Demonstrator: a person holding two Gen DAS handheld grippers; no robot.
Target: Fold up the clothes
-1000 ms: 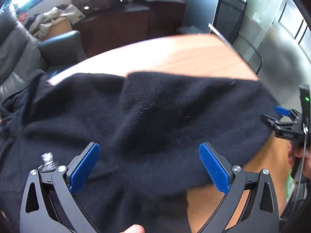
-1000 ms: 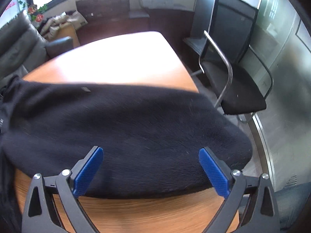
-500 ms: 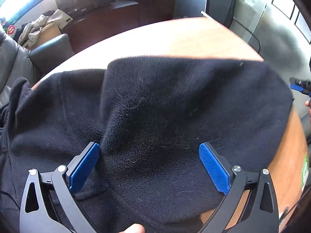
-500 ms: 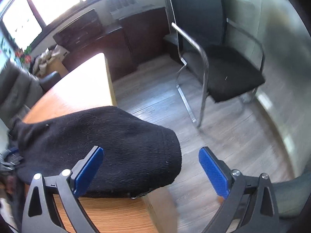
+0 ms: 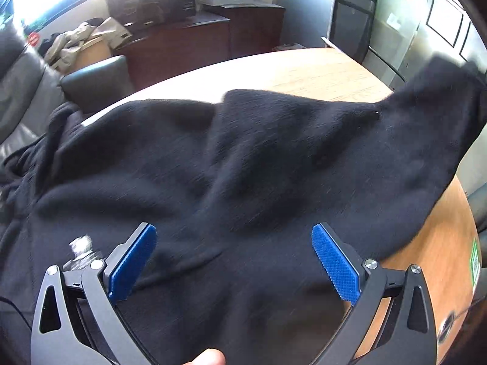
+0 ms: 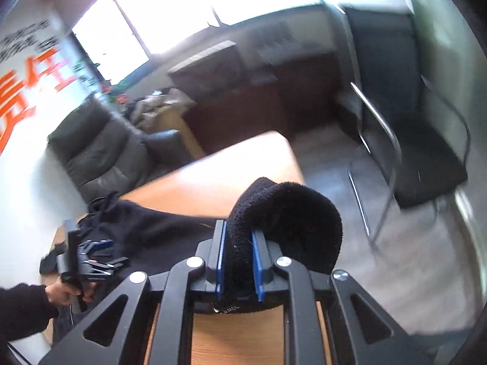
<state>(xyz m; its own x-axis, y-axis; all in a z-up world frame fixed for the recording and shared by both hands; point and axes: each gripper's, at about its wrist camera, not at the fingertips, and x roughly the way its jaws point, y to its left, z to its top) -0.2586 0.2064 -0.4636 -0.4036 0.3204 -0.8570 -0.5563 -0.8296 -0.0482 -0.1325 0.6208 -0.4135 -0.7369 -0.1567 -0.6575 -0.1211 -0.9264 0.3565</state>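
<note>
A wooden counter (image 5: 319, 70) carries a black fleece garment (image 5: 243, 167) that lies spread and rumpled across its near half, reaching from the left edge, where it trails off toward a grey armchair (image 6: 100, 155), to the right edge. The garment is not yet a tidy stack: ridges and hollows run through its middle, and its right end is lifted off the wood. That lifted end sits in the right gripper (image 6: 239, 261), whose jaws are clenched on a thick bunch of the fleece, the cloth curling over them. The left gripper (image 5: 234, 261) hovers low over the near part of the garment with its jaws released and nothing between them. By this look a fold is under way, with smoothing and further folds apparently left.
</note>
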